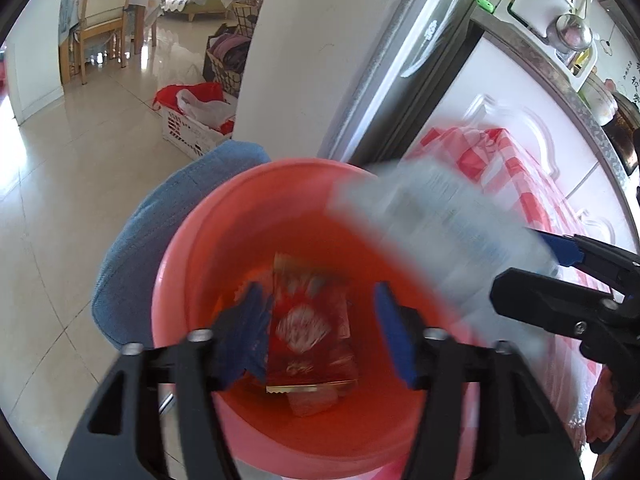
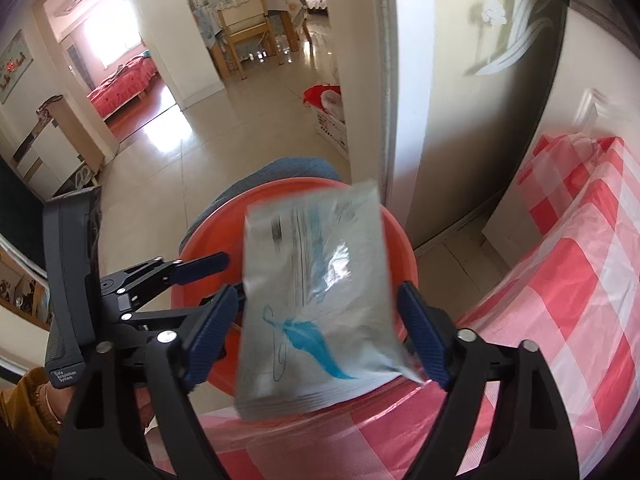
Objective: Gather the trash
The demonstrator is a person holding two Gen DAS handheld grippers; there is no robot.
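red checked tablecloth beside cream tiled floor, wooden chair beyond.

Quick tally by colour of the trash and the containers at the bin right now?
Red snack wrapper, inside the basin, blurred: 1
Grey-white packet with blue feather print, between the open right gripper's pads, over the basin's rim: 1
Orange-pink basin: 1
Total: 3. Other scraps may lie under the red wrapper; too blurred to count.

Both wrist views look down, sharing the bucket.
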